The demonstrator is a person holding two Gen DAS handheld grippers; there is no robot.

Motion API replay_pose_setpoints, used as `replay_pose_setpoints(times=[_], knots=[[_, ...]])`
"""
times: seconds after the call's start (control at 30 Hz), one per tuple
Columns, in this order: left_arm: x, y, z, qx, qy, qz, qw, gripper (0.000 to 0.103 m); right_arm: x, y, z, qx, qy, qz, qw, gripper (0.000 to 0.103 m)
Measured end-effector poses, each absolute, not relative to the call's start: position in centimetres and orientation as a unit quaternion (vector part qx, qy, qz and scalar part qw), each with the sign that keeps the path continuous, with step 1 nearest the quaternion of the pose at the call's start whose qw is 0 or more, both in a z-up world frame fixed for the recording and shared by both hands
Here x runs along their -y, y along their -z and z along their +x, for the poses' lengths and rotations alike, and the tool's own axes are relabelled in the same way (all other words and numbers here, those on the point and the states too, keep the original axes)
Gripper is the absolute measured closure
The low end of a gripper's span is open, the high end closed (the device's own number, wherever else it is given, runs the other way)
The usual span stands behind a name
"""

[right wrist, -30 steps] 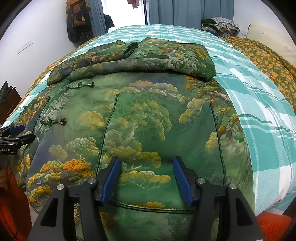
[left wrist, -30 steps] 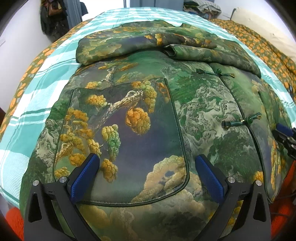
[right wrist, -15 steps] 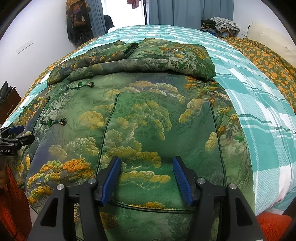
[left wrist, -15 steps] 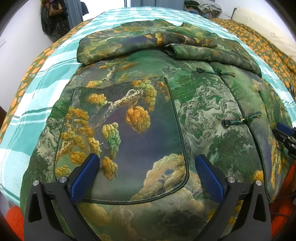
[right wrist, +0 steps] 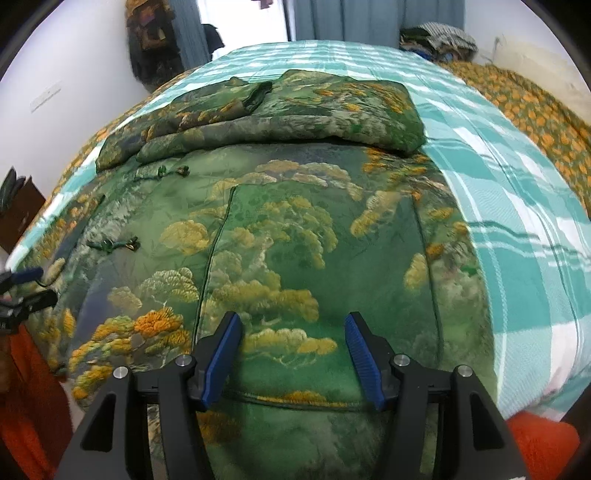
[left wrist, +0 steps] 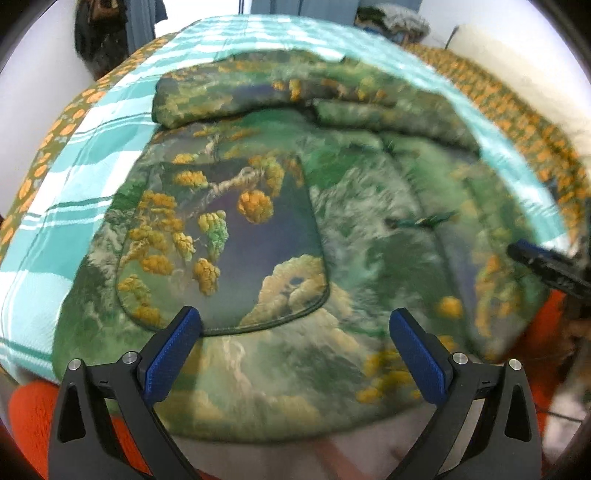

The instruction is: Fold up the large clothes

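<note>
Both my grippers empty, jaws spread – left gripper (left wrist: pixel 295 354) & right gripper (right wrist: pixel 291 354) over near hem of the jacket (right wrist: pixel 295 240) lying flat on the bed (right wrist: pixel 517 221), sleeves folded at far end; I'd pinch both near corners evenly, then fold far w/o dragging

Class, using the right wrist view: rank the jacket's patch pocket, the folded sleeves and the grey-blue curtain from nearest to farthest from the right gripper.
1. Patch pocket, directly ahead of the right gripper.
2. Folded sleeves, across the jacket's top.
3. Grey-blue curtain, beyond the bed's far end.
</note>
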State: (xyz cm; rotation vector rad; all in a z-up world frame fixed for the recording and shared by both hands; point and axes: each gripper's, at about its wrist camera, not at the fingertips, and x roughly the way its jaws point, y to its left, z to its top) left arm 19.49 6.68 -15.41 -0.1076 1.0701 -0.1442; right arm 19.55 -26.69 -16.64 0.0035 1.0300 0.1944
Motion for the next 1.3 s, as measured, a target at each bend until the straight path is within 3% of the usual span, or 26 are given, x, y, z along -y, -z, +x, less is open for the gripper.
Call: replay_pose_setpoints(times=[0.23, 0.9, 1.3], knots=[[-12.5, 11.8, 19.4, -0.47, 0.034, -0.133, 0.872, 0.001, 31.2, 13.4, 17.8, -0.451, -0.056, 0.058, 0.889, 0.043], [-20.9, 14.3, 19.0, -0.504, -0.036, -0.196, 0.841, 0.001, 41.1, 13.0, 17.5, -0.46, 0.037, 0.125, 0.878, 0.043], [-20.8, 17.7, 20.6, -0.53, 0.035, -0.247, 0.811, 0.001, 41.8, 14.9, 18.5, -0.526, -0.018, 0.132, 0.84, 0.043]])
